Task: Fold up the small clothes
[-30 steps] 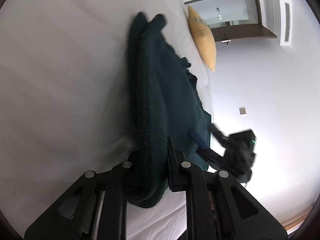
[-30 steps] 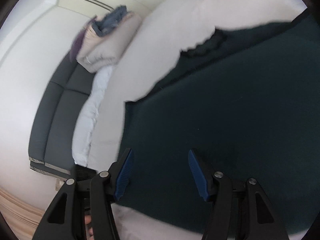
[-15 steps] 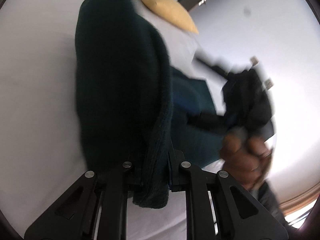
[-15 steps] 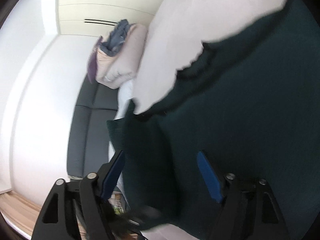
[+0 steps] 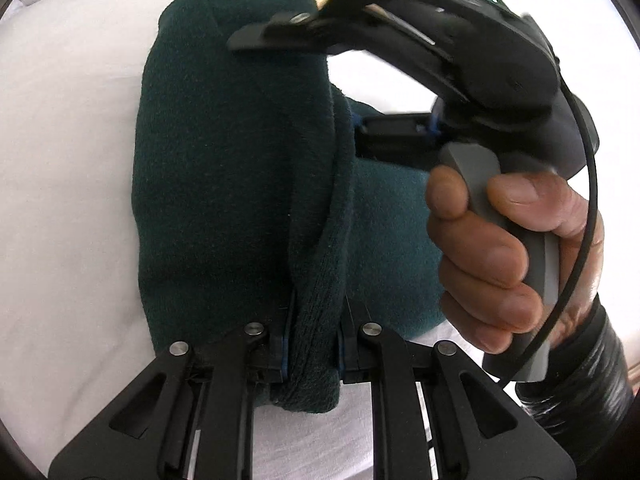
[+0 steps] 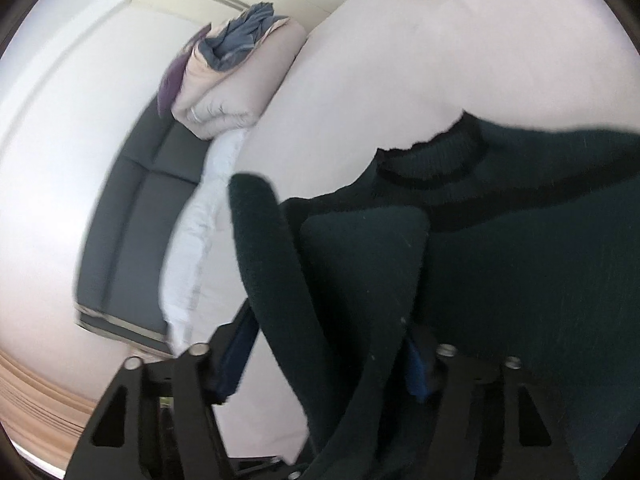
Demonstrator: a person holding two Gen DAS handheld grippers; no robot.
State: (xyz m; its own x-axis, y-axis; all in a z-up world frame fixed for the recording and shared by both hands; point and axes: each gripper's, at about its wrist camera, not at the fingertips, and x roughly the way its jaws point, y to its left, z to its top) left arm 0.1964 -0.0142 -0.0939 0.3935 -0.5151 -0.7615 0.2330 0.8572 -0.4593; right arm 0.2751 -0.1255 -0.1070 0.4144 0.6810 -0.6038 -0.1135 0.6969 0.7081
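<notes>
My left tool (image 5: 312,354) pinches the sweater (image 5: 236,168) hem; right tool (image 6: 332,354), wide around a fold, sits just right of it.

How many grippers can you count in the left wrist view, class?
2. The left gripper sits at bottom centre, clamped on the dark green sweater. The right gripper reaches in from the upper right, held by the person's hand.

left gripper (image 5: 312,344) clamped, right gripper (image 6: 332,344) spread

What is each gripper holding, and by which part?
Left gripper pinches the dark green sweater by a folded edge. Right gripper is open around a fold, not clamped.
</notes>
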